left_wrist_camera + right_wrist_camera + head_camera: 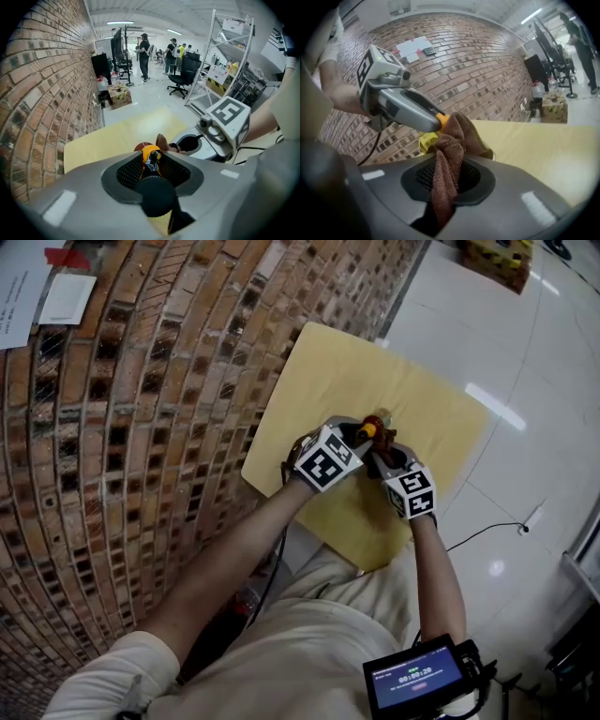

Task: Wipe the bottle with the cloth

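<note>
Both grippers meet above the yellow table [328, 362]. My left gripper [357, 436] is shut on the bottle [150, 157], gripping it just under its orange cap [367, 430]. Most of the bottle's body is hidden by the jaws, but a yellow label [426, 139] shows below the cap [442, 119]. My right gripper [384, 444] is shut on a brown cloth [447, 164]. The cloth's free end bunches up against the bottle's top [163, 142]. In the right gripper view the left gripper [408, 110] reaches in from the left.
A brick wall [141, 427] runs along the table's left side. White tiled floor [525, 409] lies to the right, with a cable [487, 531] on it. A small screen device [417, 679] hangs at my waist. Chairs, shelving [225, 61] and people stand far off.
</note>
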Demonstrator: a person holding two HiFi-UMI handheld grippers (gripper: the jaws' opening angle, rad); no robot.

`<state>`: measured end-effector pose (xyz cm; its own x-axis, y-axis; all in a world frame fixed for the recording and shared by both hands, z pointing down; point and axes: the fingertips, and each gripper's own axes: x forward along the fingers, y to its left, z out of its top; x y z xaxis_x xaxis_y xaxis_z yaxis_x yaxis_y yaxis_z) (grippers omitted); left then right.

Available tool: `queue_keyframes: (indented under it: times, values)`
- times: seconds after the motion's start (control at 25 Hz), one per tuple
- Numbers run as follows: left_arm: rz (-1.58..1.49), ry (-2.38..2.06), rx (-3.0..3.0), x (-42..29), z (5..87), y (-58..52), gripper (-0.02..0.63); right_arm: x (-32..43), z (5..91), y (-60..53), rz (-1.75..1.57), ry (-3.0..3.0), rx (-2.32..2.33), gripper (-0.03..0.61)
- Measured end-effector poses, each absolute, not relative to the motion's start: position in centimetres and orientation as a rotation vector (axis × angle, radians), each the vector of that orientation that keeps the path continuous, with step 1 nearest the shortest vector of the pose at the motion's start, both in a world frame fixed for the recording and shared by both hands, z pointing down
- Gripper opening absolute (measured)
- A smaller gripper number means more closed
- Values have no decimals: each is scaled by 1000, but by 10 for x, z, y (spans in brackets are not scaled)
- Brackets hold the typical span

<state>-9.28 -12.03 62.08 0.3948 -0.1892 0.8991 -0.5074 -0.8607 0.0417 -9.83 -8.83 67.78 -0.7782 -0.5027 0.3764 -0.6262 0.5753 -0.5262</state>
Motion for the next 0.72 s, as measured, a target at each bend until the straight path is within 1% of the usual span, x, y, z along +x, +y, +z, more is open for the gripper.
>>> queue_keyframes:
  times: [0.12,0.2,0.28,0.36,0.4,0.48,0.56,0.64,0.72]
  values:
    - [1439,-592,2337,-94,621,-120,140,-97,722,-96,1272,-2465,932,61]
    - [1440,-573,2342,-93,622,-120,140,-92,738,-104,1399,-2371,946,61]
    - [1442,-561,2345,-94,623,-122,140,-78,751,-115,1606,-2238,1076,61]
    - [1446,-533,2347,-98,622,-125,140,-55,759,-125,1913,-2077,1274,61]
    - [1459,-503,2355,-98,622,-123,138,-42,759,-127,2015,-2028,1351,61]
    - [1524,-397,2397,-97,621,-116,138,-15,750,-128,2018,-2041,1437,61]
    - [1639,-234,2469,-97,620,-105,138,9,727,-134,1907,-2159,1443,61]
    - [1782,-40,2553,-98,621,-93,138,21,698,-143,1754,-2327,1351,61]
    - [1935,147,2633,-102,625,-81,138,15,668,-149,1544,-2489,1163,63]
